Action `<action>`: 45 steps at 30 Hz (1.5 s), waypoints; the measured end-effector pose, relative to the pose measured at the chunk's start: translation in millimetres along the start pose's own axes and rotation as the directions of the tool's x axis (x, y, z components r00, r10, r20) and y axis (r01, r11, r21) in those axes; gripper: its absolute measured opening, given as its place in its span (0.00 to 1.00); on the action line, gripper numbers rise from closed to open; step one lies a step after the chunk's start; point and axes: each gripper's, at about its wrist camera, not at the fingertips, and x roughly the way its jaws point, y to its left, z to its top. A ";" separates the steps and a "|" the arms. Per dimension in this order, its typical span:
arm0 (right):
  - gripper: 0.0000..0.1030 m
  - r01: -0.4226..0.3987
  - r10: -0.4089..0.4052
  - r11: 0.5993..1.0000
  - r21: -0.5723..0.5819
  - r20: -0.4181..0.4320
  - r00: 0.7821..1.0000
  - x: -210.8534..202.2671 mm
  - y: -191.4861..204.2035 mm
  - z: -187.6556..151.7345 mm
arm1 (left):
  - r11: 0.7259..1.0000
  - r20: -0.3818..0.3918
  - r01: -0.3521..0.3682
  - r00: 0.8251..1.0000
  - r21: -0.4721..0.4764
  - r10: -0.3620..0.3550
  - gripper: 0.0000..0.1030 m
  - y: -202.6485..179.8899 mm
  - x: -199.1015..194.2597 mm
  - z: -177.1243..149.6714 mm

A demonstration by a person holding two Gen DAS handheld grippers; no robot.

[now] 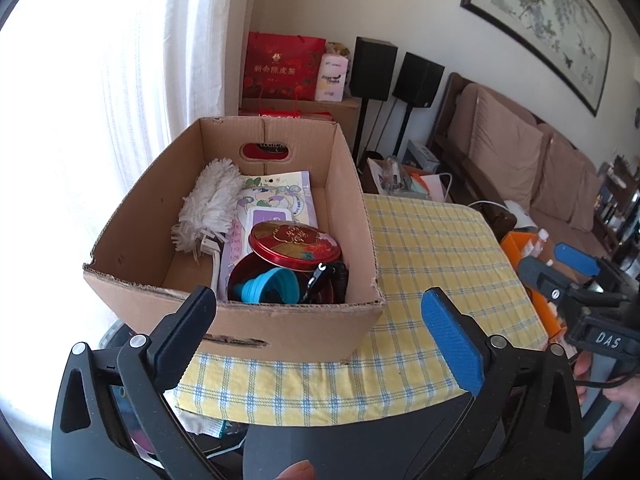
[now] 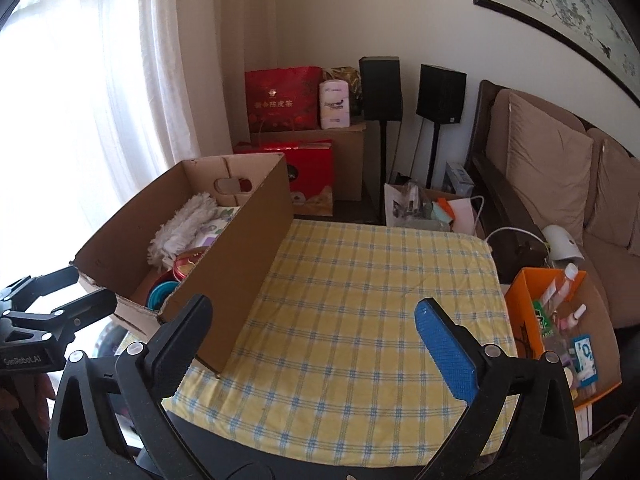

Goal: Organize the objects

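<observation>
Here the cardboard box (image 1: 224, 240) serves as the landmark, standing on the left part of the yellow checked tablecloth (image 1: 432, 248). Inside it, against its left wall, lies a white fluffy duster (image 1: 208, 204); to the right of that a pale printed packet (image 1: 276, 196), and toward the near right corner a round red tin (image 1: 294, 245) resting on a dark red bowl (image 1: 256, 280) with a blue collapsible funnel (image 1: 268, 285) in it. Just in front of the box hovers the left gripper (image 1: 320, 324), its jaws spread wide and empty. Right of the box the cloth lies bare, and over its near edge the right gripper (image 2: 312, 336) hangs, jaws likewise wide apart, gripping nothing. Farther right of the box, off the cloth, sits an orange box (image 2: 532, 312) of small bottles.
</observation>
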 end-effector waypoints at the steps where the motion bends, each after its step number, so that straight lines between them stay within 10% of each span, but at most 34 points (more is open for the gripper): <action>1: 0.99 0.002 -0.002 1.000 0.001 -0.011 1.000 0.0 -0.4 -2.7 | 1.000 0.001 0.001 1.000 0.001 -0.001 1.00 -0.9 -1.2 -0.8; 22: 0.99 0.052 -0.050 0.994 0.101 -0.018 0.999 -30.2 -12.8 -35.5 | 0.993 -0.023 -0.120 0.992 0.020 0.121 1.00 -14.0 -11.1 -30.4; 45: 0.99 0.114 -0.114 0.990 0.080 -0.003 0.993 -41.5 -8.9 -41.5 | 0.995 0.012 -0.092 0.996 0.028 0.092 1.00 -24.3 -34.1 -35.2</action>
